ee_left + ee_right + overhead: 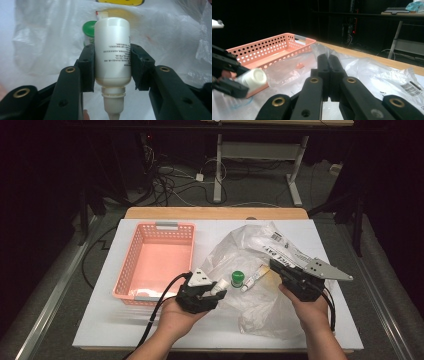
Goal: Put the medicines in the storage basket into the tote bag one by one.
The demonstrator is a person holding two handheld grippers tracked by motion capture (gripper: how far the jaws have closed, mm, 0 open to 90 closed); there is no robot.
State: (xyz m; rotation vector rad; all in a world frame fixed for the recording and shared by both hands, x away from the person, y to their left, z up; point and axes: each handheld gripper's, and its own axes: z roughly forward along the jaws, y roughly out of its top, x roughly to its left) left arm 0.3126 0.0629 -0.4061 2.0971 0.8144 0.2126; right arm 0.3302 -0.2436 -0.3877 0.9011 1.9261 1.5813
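My left gripper (216, 291) is shut on a white plastic bottle (218, 286), its pads pressing both sides of the bottle (113, 55), whose nozzle points back at the camera. It hovers at the left edge of a clear plastic bag (250, 305), just right of the pink basket (129, 260). On the bag lie a green-capped jar (237, 279) and a small white tube (254, 278). My right gripper (276, 268) has its jaws (328, 58) pressed together at the bag's (372, 72) right side, and the film rises to their tips.
The pink perforated basket (262, 47) stands on the left half of the white tabletop (100, 320) with nothing inside. Printed labels show through the bag's far part (280, 247). Cables and a desk frame lie on the floor beyond the table.
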